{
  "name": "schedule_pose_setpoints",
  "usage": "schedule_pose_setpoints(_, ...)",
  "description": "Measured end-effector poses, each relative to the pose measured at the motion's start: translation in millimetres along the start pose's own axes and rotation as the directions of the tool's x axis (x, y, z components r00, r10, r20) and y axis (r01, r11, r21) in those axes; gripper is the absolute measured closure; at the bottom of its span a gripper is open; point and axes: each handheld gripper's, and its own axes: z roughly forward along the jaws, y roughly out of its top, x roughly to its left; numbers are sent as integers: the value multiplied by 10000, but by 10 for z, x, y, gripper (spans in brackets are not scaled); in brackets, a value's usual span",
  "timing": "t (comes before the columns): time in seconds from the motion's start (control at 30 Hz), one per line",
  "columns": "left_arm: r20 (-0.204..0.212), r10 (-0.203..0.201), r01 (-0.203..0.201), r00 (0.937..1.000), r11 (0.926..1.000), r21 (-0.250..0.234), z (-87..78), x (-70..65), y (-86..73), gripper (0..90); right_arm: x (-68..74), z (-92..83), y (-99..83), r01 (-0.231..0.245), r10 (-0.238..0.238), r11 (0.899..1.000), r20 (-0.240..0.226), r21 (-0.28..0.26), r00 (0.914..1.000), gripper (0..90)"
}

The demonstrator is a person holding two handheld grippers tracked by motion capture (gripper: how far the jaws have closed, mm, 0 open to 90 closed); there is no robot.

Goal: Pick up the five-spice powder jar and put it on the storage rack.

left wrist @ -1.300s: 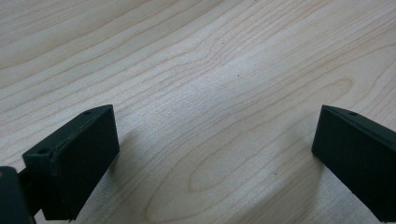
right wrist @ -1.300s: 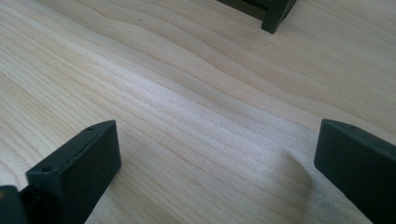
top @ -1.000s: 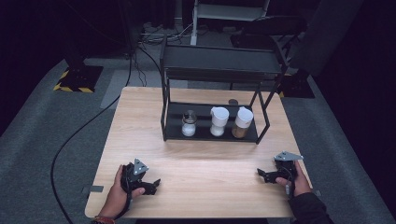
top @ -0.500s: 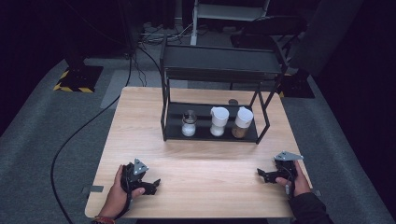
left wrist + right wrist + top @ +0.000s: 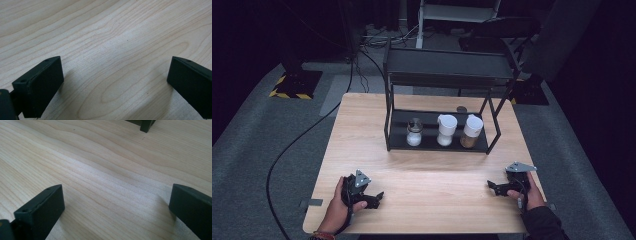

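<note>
On the black metal rack's (image 5: 492,137) lower shelf, three small lidded spice jars (image 5: 446,131) look light, slippery; grasp mid-body. Both tongs (image 5: 374,197) (image 5: 493,186) rest open, empty, on the pale wooden desk (image 5: 437,185).

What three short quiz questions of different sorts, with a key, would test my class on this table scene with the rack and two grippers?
1. True or false: the left gripper holds a jar.
2. How many containers stand on the lower shelf of the black rack?
3. Multiple choice: the right gripper is (A) inside the rack, (B) low over bare wood near the table's front edge, (C) lifting a lid.

Key:
1. False; its jaws stand wide apart over bare wood.
2. Three: a clear jar, a white-lidded jar and a jar of brown contents.
3. B.
</note>
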Motion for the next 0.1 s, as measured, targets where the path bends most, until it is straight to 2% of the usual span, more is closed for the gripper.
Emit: schedule_pose_setpoints(0.1,14,10,-10,10000,10000,5,0,3,1,5,0,0,0,0,0,10000,-1,0,10000,0)
